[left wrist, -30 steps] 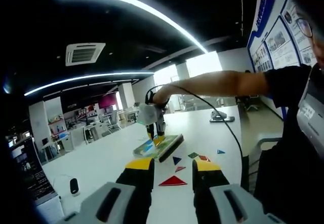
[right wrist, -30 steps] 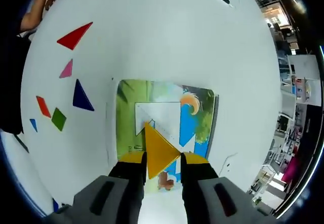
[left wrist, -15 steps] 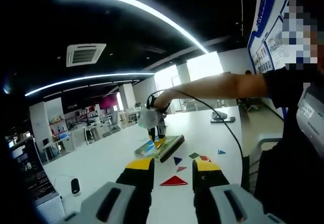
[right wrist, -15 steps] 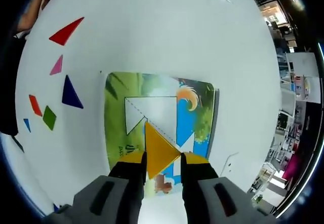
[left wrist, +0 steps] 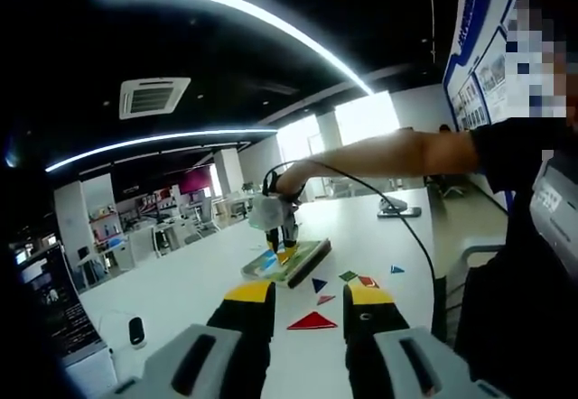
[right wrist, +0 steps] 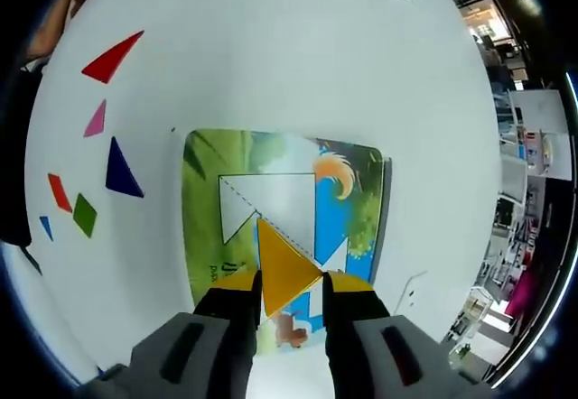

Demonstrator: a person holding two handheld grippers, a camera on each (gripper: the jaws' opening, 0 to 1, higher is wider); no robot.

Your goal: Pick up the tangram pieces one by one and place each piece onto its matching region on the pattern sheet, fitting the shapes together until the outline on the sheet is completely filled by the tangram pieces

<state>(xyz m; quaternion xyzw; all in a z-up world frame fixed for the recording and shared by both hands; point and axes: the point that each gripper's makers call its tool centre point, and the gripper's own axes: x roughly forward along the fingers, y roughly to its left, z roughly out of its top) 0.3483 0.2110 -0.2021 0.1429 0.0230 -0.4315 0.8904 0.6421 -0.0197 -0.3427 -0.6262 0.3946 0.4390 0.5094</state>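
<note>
jaws of the right gripper (right wrist: pixel 291 292) are closed on a yellow triangle (right wrist: pixel 284 265), held over the near part of the pattern sheet (right wrist: pixel 206 191), against the lower edge of its white outline (right wrist: pixel 275 202). the sheet lies mid-table on the white table (right wrist: pixel 298 65). toward one table edge, well apart from the sheet, lie a red triangle (right wrist: pixel 111 56), pink triangle (right wrist: pixel 96 119), dark blue triangle (right wrist: pixel 118 169), red parallelogram (right wrist: pixel 59 193), green square (right wrist: pixel 84 215) and small blue triangle (right wrist: pixel 46 228). the left gripper (left wrist: pixel 307 296) hovers above the table, jaws apart, holding nothing.
</note>
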